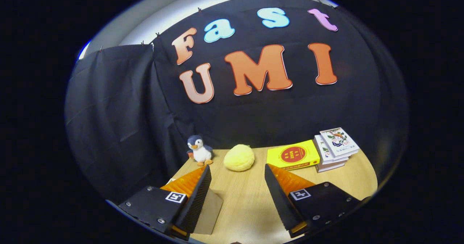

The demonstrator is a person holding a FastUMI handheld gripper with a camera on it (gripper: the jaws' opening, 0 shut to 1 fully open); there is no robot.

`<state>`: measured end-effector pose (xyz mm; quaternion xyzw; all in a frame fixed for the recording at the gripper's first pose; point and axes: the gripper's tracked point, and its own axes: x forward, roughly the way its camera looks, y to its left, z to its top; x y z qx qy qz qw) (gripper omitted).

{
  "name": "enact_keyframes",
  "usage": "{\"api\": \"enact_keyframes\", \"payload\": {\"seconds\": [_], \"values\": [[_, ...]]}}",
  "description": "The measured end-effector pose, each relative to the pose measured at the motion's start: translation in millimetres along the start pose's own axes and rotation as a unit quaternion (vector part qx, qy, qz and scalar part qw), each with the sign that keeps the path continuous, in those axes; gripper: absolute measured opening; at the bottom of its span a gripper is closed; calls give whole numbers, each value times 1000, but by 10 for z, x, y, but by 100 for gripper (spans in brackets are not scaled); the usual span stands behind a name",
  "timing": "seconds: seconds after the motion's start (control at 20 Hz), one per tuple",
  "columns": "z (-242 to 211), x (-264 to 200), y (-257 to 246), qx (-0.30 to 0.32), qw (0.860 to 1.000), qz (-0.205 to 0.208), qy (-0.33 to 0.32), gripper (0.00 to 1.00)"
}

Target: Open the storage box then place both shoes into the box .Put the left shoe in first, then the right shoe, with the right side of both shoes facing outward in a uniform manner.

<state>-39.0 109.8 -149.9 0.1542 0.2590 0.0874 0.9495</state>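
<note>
Your view looks forward along the claw across a pale wooden table (250, 204) backed by the black cloth wall of the booth; going from largest thing to smallest. The table runs from under the fingers to the foot of the cloth. The claw (237, 171) hangs just above it with its fingers spread wide, pinching nothing, bare wood between them. Beyond the right finger, well back, a stack of books (335, 148) lies flat; just beside it, nearer the middle, lies a yellow box (293, 156) with a red round mark, lid shut, flat like a book. Straight ahead between the fingers, well beyond their tips, sits a soft yellow lump (239, 157), a plush or a cushion; you cannot tell which. Beyond the left finger stands a small toy penguin (199, 150), upright, near the cloth. A tan wedge (210, 211) touches the inner side of the left finger; what it is cannot be told.

No shoes and no certain storage box lie ahead of the claw; so the task looks unstarted, at the opening step. Your next move likely calls for turning the claw to find the storage box first, fingers kept apart for its lid.
</note>
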Motion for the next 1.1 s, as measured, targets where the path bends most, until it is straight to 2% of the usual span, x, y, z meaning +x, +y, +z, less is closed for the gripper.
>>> {"api": "enact_keyframes", "payload": {"seconds": [0.2, 0.4, 0.65, 0.9, 1.1], "values": [[359, -184, -322, 0, 999, -6, -50, 93], [824, -359, -548, -31, 990, -10, -136, 96], [1047, -528, -699, -61, 979, -16, -194, 97], [1238, -621, -679, -102, 961, -13, -258, 97], [1262, -638, -670, -122, 956, -13, -267, 98]]}}
